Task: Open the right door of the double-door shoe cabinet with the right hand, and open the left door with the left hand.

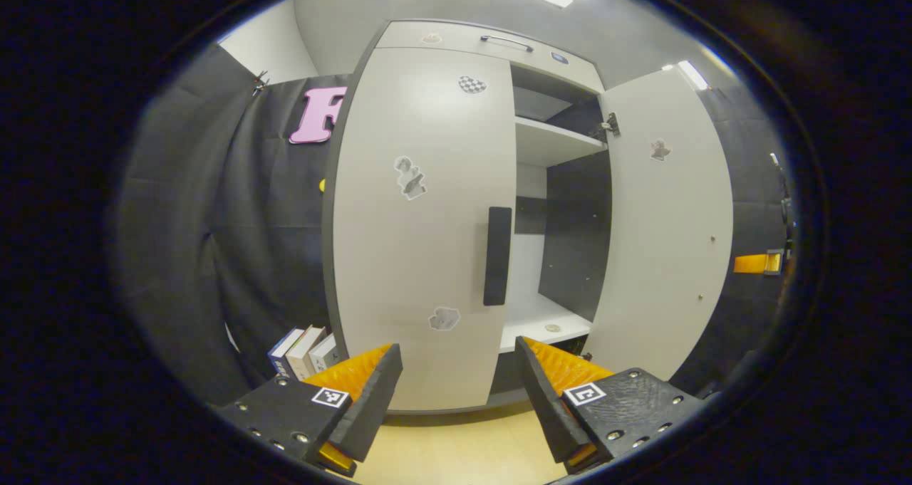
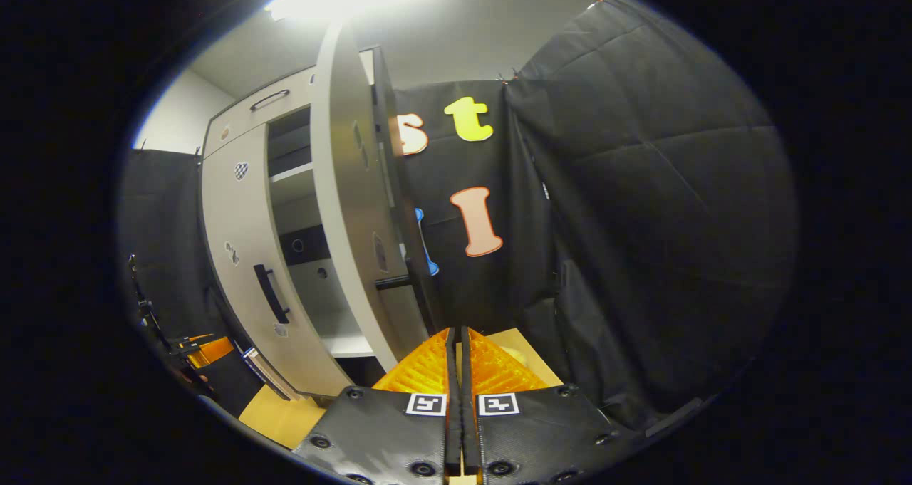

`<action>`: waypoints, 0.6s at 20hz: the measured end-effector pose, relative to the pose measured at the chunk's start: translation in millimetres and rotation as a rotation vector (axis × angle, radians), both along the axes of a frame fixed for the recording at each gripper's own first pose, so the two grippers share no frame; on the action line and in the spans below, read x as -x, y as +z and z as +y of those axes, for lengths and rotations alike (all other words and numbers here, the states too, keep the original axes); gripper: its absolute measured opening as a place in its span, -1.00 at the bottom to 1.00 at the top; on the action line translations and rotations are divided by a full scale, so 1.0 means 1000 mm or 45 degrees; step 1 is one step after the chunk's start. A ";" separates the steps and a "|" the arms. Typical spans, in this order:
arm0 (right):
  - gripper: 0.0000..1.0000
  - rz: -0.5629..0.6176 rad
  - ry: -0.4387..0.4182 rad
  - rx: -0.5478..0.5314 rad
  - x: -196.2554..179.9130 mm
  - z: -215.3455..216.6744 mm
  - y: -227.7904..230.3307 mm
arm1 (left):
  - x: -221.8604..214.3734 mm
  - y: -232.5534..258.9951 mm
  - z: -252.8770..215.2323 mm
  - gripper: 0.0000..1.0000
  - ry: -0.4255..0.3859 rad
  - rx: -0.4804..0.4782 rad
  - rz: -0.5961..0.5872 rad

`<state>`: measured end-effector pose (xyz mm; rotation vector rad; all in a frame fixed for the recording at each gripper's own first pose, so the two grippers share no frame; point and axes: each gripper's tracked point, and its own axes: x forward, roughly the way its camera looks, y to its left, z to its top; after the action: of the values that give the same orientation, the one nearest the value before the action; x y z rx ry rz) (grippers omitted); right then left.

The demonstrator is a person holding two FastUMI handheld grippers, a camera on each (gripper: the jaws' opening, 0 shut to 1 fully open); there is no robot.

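The left gripper (image 1: 459, 371) is wide open, holding nothing. The left door (image 1: 420, 228) is shut, its tall handle (image 1: 497, 256) straight ahead and up, near the door's right edge. The right door (image 1: 666, 221) is open; the right gripper (image 2: 457, 360) is closed, empty.

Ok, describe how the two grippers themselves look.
Left gripper: two wedge-shaped fingers with ribbed inner faces, on dark textured blocks with screws, each carrying a square black-and-white marker. Right gripper: the same build, markers side by side, screws along the blocks.
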<state>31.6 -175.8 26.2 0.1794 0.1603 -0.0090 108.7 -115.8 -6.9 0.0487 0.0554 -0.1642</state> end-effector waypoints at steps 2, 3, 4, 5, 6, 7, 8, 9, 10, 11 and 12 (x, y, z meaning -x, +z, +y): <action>-0.78 -0.010 -0.057 -0.003 -0.001 -0.022 0.002 | -0.015 0.011 -0.011 0.87 -0.035 0.021 -0.022; -0.48 -0.024 -0.080 -0.003 -0.001 -0.028 0.004 | -0.024 0.017 -0.015 0.86 -0.038 0.018 -0.041; -0.24 -0.050 -0.086 -0.001 -0.006 -0.035 0.007 | -0.035 0.024 -0.020 0.87 -0.035 0.006 -0.059; 0.17 -0.065 -0.094 0.002 -0.013 -0.042 0.009 | -0.045 0.029 -0.024 0.87 -0.024 -0.012 -0.073; 0.59 -0.063 -0.104 0.008 -0.023 -0.048 0.006 | -0.056 0.034 -0.027 0.87 -0.011 -0.025 -0.078; 1.00 -0.063 -0.092 0.013 -0.023 -0.048 0.004 | -0.068 0.037 -0.032 0.87 -0.009 -0.029 -0.087; 0.95 -0.081 -0.069 0.032 -0.028 -0.048 0.005 | -0.081 0.039 -0.038 0.87 -0.006 -0.020 -0.092; 0.95 -0.097 -0.058 0.067 -0.032 -0.049 0.004 | -0.094 0.040 -0.043 0.84 -0.005 -0.005 -0.098; 0.95 -0.098 -0.068 0.101 -0.037 -0.054 0.002 | -0.106 0.040 -0.047 0.84 0.008 0.009 -0.094; 0.95 -0.091 -0.068 0.117 -0.041 -0.057 0.000 | -0.115 0.036 -0.049 0.87 0.020 0.018 -0.088; 0.96 -0.090 -0.052 0.121 -0.044 -0.057 0.000 | -0.128 0.034 -0.050 0.87 0.038 0.026 -0.089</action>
<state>76.0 -232.3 26.3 0.0876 0.0852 -0.0504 236.3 -166.2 26.7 0.0336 -0.0155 -0.1332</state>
